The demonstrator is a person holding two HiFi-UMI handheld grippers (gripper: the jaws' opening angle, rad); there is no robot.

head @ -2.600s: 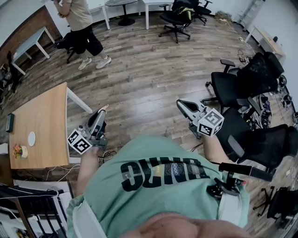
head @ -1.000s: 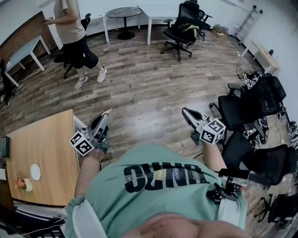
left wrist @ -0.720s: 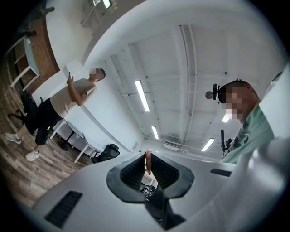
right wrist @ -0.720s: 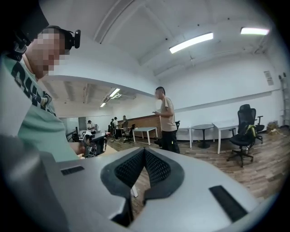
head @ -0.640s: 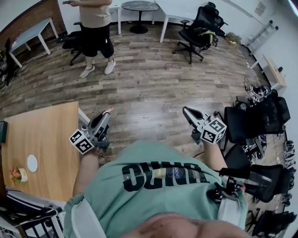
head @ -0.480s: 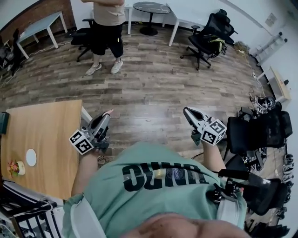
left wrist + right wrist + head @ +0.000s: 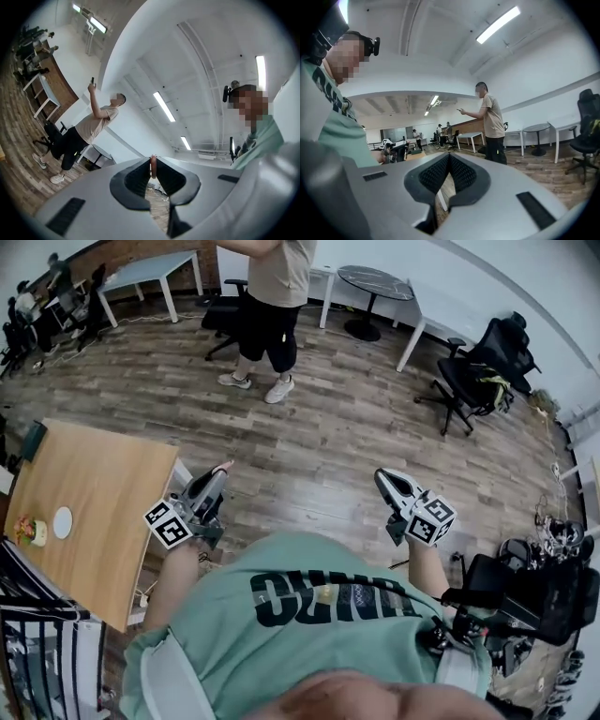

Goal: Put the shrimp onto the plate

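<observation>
Wood-plank flooring (image 7: 319,446) runs through an open office. Nearest are two grippers, held by a person in a green shirt (image 7: 309,615). The left gripper (image 7: 216,475) has its jaws pinched on one small pink shrimp (image 7: 153,162), which sticks out at the tips, in the air over the floor. The right gripper (image 7: 449,157) has its jaws pressed together on nothing. Just beside the left gripper stands one wooden table (image 7: 103,493). One white plate (image 7: 62,521) lies flat on it, well apart from the shrimp, and one small colourful thing (image 7: 32,532) that I cannot make out sits next to the plate. Farther off one person (image 7: 272,296) stands on the floor, with a black office chair (image 7: 473,381) and a round dark table (image 7: 373,282) beyond
</observation>
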